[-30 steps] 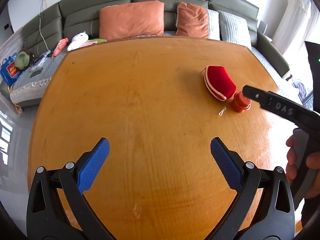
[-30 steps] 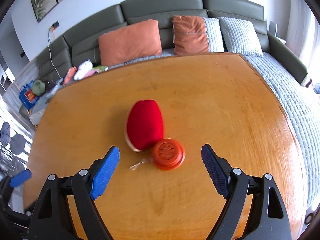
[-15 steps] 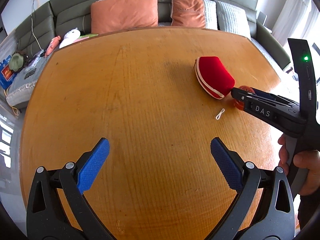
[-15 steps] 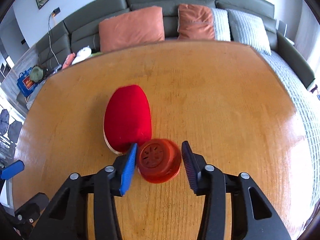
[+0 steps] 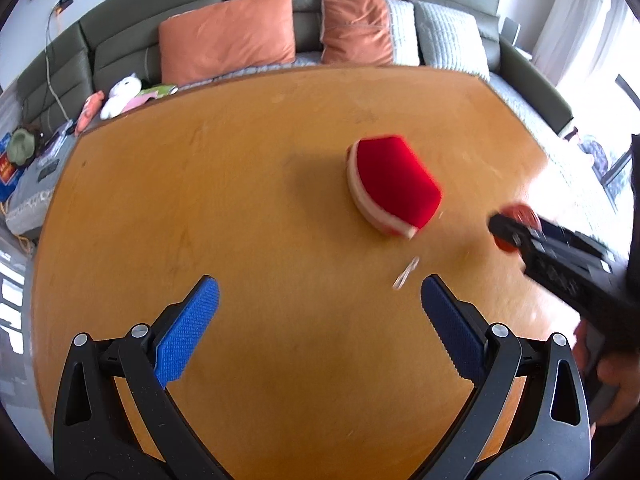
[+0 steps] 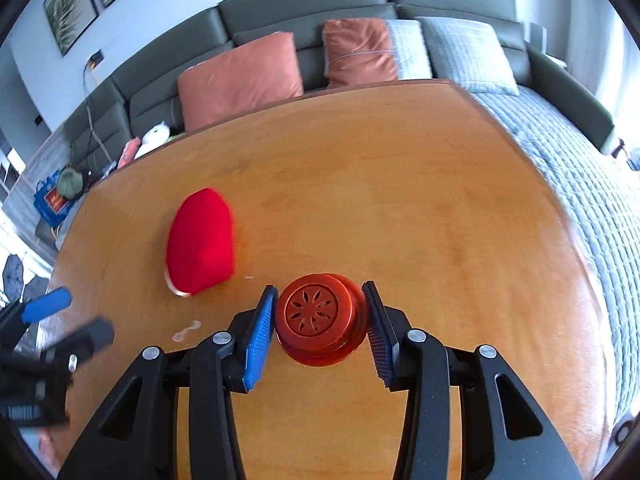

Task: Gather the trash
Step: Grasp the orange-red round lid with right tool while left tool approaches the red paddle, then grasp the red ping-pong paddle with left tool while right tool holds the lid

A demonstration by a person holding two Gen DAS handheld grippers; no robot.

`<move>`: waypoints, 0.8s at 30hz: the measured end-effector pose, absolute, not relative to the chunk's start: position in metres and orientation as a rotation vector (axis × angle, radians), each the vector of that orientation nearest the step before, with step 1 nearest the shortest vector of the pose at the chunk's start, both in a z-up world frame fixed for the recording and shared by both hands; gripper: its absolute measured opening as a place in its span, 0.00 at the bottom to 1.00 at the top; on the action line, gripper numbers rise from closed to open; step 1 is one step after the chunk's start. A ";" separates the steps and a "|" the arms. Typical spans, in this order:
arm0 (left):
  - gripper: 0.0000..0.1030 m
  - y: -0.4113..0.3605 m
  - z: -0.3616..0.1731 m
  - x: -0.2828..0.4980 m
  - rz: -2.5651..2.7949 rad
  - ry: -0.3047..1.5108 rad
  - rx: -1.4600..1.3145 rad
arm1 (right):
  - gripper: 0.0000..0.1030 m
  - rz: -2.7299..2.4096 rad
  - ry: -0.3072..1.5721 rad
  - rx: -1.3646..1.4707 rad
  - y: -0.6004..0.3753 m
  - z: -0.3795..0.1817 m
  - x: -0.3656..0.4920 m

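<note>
While the right gripper (image 6: 320,320) points down at the wooden bench (image 6: 420,208), its blue jaws are clamped on either side of a round orange-red cap (image 6: 320,322) with a flower-shaped cut-out pattern on its top face; each pad presses against the cap's side wall, and the cap sits close over the bench near its front edge, though whether it touches the wood cannot be told. Just to the left of the cap lies a red cushioned piece (image 6: 202,246) with a pale rim along its lower edge, resting flat on the bench, apart from the jaws. A small pale scrap (image 6: 187,330) lies on the wood below the red piece, beside the right gripper's left finger. The left gripper (image 5: 318,322) hangs over a bare part of the bench with its jaws spread wide and nothing between them. From its camera the red piece (image 5: 394,186) sits ahead and to the right, the pale scrap (image 5: 406,274) lies just above the tip of its right-hand finger, and the right gripper (image 5: 516,230) comes in blurred from the right edge with the cap's (image 5: 520,214) orange showing at its tip. Behind the bench stands a grey-green sofa (image 6: 304,12) with orange cushions (image 6: 240,76).
</note>
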State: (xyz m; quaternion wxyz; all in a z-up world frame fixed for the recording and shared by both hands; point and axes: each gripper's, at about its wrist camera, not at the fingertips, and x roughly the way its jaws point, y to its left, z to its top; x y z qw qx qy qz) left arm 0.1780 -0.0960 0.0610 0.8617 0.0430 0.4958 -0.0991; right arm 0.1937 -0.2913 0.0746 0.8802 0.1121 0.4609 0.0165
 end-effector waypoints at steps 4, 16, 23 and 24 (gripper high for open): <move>0.95 -0.118 0.058 0.200 -0.227 1.032 0.049 | 0.44 0.000 0.963 0.259 -0.312 0.072 0.187; 0.67 -0.159 0.025 0.246 -0.206 1.062 0.027 | 0.44 -0.032 0.971 0.287 -0.336 0.064 0.179; 0.64 -0.160 0.025 0.243 -0.213 1.048 0.063 | 0.44 -0.042 0.967 0.277 -0.332 0.066 0.183; 0.64 -0.159 0.025 0.241 -0.217 1.046 0.065 | 0.44 -0.042 0.967 0.275 -0.331 0.066 0.183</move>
